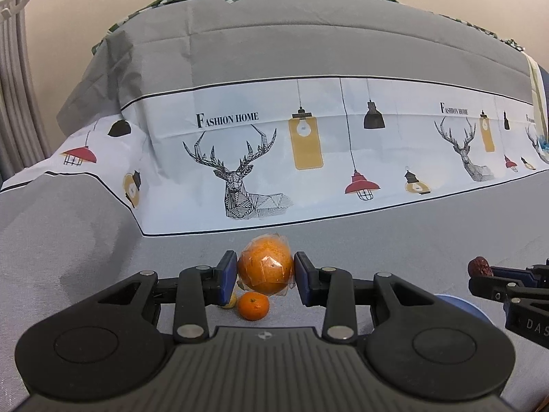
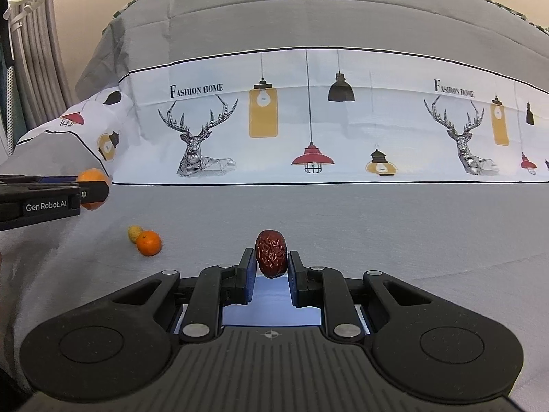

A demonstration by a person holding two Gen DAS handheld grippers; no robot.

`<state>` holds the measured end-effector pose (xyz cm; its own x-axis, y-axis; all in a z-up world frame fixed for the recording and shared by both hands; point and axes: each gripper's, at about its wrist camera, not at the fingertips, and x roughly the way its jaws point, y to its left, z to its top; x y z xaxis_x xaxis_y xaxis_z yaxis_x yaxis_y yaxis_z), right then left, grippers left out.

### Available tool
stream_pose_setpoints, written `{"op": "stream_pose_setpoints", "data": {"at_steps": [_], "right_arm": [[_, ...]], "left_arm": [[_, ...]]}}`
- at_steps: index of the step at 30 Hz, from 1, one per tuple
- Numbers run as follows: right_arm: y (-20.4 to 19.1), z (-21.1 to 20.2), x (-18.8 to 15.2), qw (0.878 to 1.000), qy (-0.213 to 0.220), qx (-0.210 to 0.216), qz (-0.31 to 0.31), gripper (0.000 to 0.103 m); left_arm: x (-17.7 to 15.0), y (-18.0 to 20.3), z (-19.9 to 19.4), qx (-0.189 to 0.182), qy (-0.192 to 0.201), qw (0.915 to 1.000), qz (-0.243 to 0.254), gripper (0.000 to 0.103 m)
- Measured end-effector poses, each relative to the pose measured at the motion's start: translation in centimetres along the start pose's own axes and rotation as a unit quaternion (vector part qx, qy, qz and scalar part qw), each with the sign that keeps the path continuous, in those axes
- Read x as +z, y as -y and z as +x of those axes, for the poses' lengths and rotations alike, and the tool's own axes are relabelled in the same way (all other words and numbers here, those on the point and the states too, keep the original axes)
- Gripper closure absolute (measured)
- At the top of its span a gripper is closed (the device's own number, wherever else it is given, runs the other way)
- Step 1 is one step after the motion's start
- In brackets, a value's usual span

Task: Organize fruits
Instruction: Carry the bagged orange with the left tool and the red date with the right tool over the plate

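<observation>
Left gripper [image 1: 266, 276] clamped on wrapped orange [image 1: 266, 267], lifted above bedsheet [image 1: 377, 240]. Right gripper [image 2: 271, 264] pinching red jujube [image 2: 271, 253], long axis upright. Blue container [image 2: 271, 304], probably a bowl, directly beneath right fingers; small mandarin [image 2: 149, 243] nearer left.
</observation>
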<state>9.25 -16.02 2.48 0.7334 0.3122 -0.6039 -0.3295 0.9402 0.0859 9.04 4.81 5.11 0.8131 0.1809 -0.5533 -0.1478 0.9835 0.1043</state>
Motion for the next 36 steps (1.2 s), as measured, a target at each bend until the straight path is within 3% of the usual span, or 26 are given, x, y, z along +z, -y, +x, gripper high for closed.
{"op": "stream_pose_setpoints", "data": {"at_steps": [8, 11, 15, 17, 18, 20, 23, 29, 36], "right_arm": [[2.0, 0.3, 0.2, 0.999, -0.010, -0.037, 0.028, 0.083], [3.3, 0.0, 0.4, 0.998, -0.006, -0.045, 0.054, 0.083], [4.0, -0.1, 0.5, 0.997, -0.003, -0.053, 0.064, 0.083], [4.2, -0.1, 0.3, 0.996, -0.007, -0.052, 0.066, 0.083], [4.1, -0.1, 0.2, 0.997, -0.009, -0.053, 0.064, 0.083], [4.1, 0.0, 0.0, 0.997, -0.012, -0.055, 0.058, 0.083], [4.1, 0.1, -0.1, 0.997, -0.016, -0.054, 0.051, 0.083], [3.9, 0.4, -0.3, 0.997, -0.024, -0.054, 0.050, 0.083], [2.9, 1.0, -0.5, 0.998, -0.036, -0.048, 0.031, 0.083]], "left_arm": [[0.5, -0.2, -0.3, -0.025, 0.009, 0.9996, -0.009, 0.063], [1.6, 0.3, -0.4, -0.029, -0.015, 0.9993, -0.017, 0.063], [2.2, 1.5, -1.4, -0.065, -0.018, 0.9949, -0.074, 0.063], [0.7, 3.4, -2.0, -0.076, 0.001, 0.9961, -0.044, 0.063], [-0.3, 4.6, -2.0, -0.071, 0.001, 0.9975, -0.005, 0.063], [-0.8, 5.8, -1.5, -0.055, -0.022, 0.9976, 0.035, 0.063], [-0.7, 5.1, -0.6, -0.083, -0.031, 0.9961, -0.001, 0.063], [-1.6, 4.0, 2.5, -0.094, -0.108, 0.9885, -0.047, 0.063], [-2.4, 5.1, 3.5, -0.106, -0.132, 0.9854, -0.019, 0.063]]}}
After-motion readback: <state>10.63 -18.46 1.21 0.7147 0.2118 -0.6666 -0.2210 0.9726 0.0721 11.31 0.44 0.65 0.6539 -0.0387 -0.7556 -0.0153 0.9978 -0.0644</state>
